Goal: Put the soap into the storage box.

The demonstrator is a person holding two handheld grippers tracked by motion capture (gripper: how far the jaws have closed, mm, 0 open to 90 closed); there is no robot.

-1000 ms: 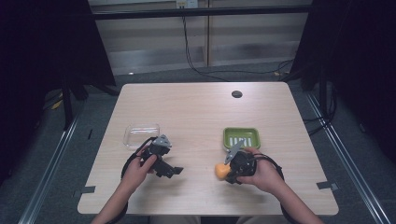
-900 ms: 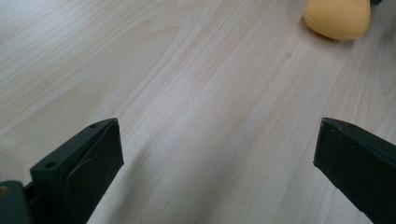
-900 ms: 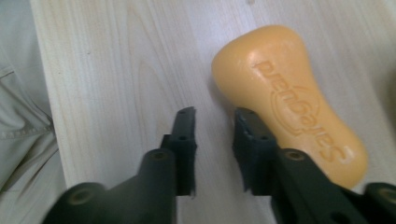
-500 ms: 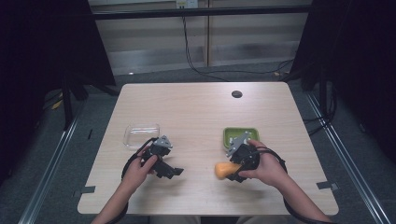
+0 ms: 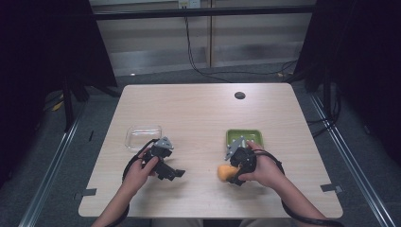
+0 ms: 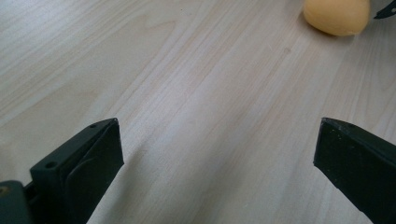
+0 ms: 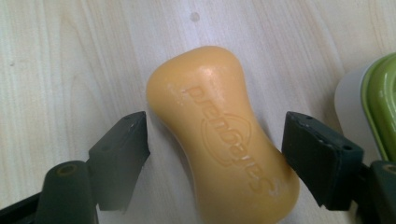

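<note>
My right claw [image 7: 215,140] is spread around the soap [image 7: 224,135], the right jaw touching; closing off-centre could squirt it sideways; my left claw [image 6: 215,140] is spread, empty.

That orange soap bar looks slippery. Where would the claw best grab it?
Probably at the narrowed waist of the soap bar, coming straight down from above: it lies flat on the table, and the right claw already straddles it, jaws open on either long side.
</note>
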